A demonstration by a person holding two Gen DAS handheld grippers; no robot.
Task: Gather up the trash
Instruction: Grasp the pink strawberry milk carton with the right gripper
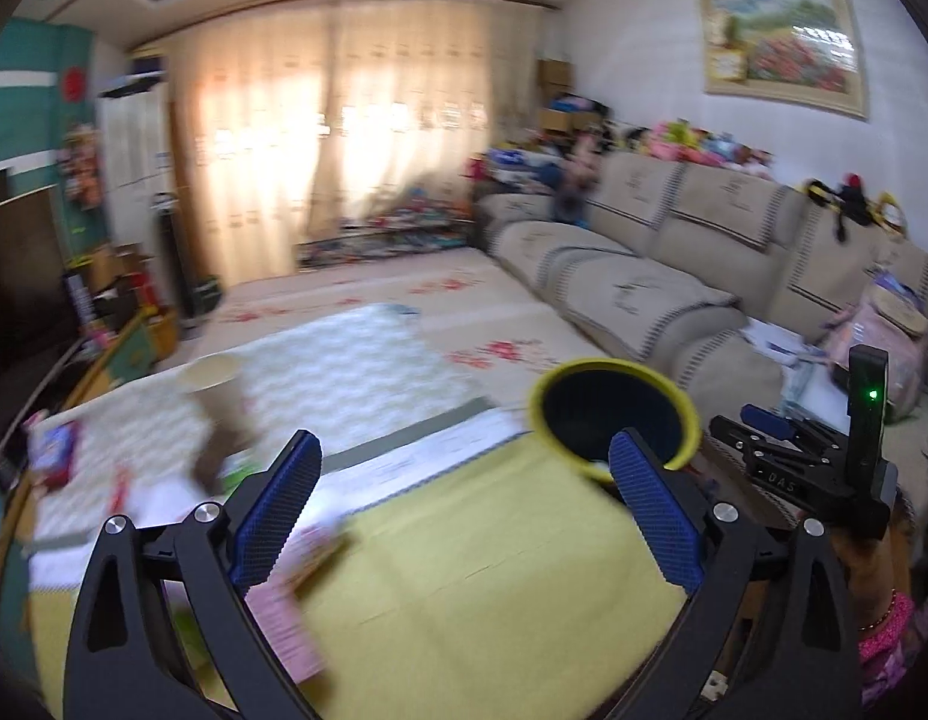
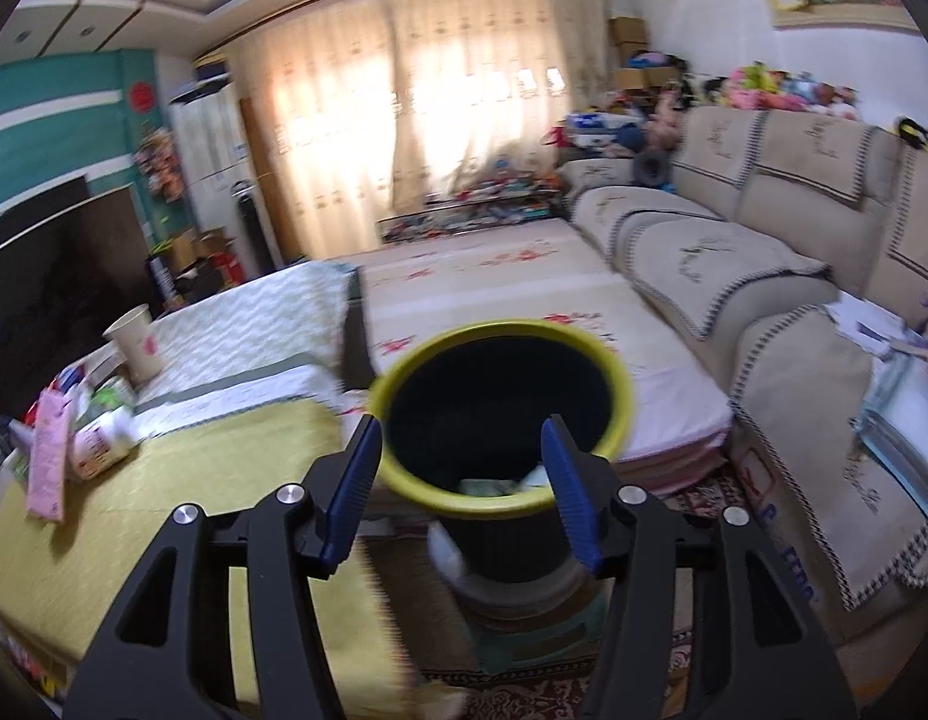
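A black trash bin with a yellow rim (image 2: 500, 408) stands by the table's right end; crumpled trash lies inside it (image 2: 494, 486). It also shows in the left wrist view (image 1: 614, 402). My right gripper (image 2: 461, 480) is open and empty, just above the bin's near rim. My left gripper (image 1: 464, 510) is open and empty over the yellow tablecloth (image 1: 464, 570). A pink packet (image 2: 47, 456), a white bottle (image 2: 101, 438) and a paper cup (image 2: 137, 342) lie at the table's left end. The pink packet (image 1: 290, 618) is blurred by my left finger (image 1: 272, 516).
A beige sofa (image 2: 764, 252) runs along the right with papers and bags on it. A floor mat (image 2: 494, 282) lies beyond the table. A dark TV (image 2: 44, 276) stands at the left. My right gripper's body (image 1: 824, 462) shows in the left wrist view.
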